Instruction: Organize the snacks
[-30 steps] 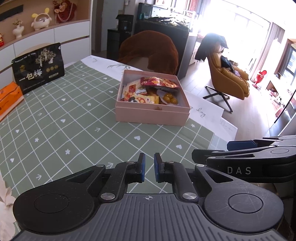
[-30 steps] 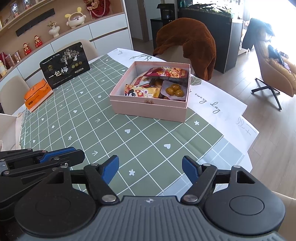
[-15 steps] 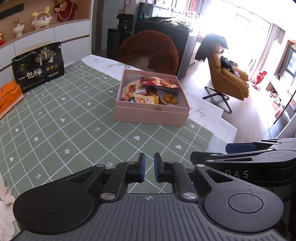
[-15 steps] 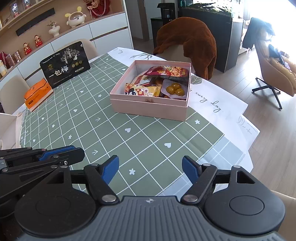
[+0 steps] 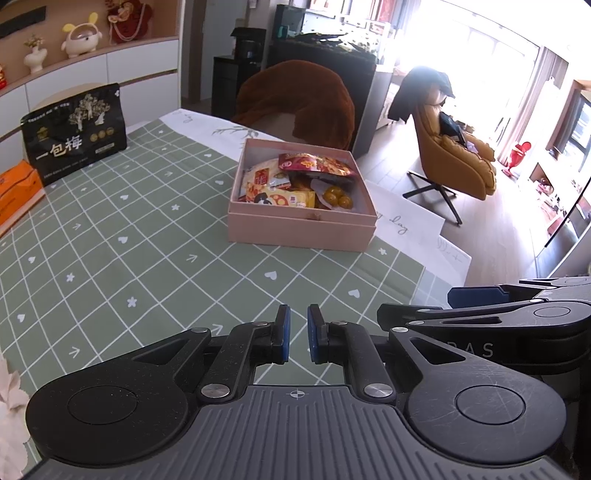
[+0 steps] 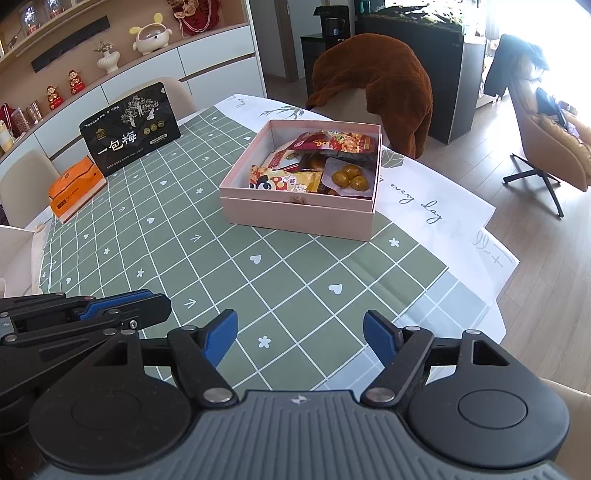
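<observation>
A pink box (image 5: 299, 230) (image 6: 295, 218) stands on the green checked tablecloth (image 5: 129, 258) (image 6: 280, 280), holding several snack packets: a red one (image 6: 334, 142), a yellow one (image 6: 284, 182) and a clear pack of yellow balls (image 6: 349, 177). Well short of the box, near the table's front edge, my left gripper (image 5: 296, 334) is shut with nothing between its blue pads. My right gripper (image 6: 300, 338) is beside it, open and empty. A black snack bag (image 5: 74, 136) (image 6: 129, 129) stands at the far left, next to an orange box (image 5: 16, 188) (image 6: 75, 188).
A chair draped in a brown blanket (image 6: 373, 88) stands behind the table. The cloth's white border (image 6: 436, 206) hangs off the right edge above the wood floor. An orange armchair (image 5: 458, 155) sits further off. Shelves with figurines (image 6: 147, 35) line the back wall.
</observation>
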`<state>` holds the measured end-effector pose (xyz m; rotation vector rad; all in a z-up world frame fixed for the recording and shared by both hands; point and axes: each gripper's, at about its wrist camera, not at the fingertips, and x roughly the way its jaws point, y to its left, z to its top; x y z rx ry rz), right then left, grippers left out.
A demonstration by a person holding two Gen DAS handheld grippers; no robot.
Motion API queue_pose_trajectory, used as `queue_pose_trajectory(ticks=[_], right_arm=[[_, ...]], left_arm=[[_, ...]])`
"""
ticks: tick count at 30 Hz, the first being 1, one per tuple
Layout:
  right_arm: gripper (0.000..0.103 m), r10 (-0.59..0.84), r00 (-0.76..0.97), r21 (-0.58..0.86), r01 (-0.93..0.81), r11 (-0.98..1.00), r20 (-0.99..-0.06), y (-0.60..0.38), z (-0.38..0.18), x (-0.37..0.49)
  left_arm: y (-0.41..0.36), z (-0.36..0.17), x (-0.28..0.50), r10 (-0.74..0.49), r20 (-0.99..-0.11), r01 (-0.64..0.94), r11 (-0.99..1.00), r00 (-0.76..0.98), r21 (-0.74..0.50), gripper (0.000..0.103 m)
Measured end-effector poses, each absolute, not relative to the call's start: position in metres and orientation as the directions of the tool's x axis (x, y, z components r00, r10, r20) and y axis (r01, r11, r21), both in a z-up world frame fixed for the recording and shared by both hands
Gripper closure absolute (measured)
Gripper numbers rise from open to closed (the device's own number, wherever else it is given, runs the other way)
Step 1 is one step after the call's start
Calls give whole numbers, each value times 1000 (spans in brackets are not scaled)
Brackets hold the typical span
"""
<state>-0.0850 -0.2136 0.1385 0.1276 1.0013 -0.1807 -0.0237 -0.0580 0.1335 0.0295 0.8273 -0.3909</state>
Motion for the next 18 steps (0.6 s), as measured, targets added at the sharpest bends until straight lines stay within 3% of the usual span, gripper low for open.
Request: queue_pose_trajectory(ticks=[18], right_arm=[[27, -94, 526, 28, 219, 975, -845, -215, 138, -85]], left_arm=[[-61, 130, -25, -319, -705, 365, 926, 633, -92, 90]])
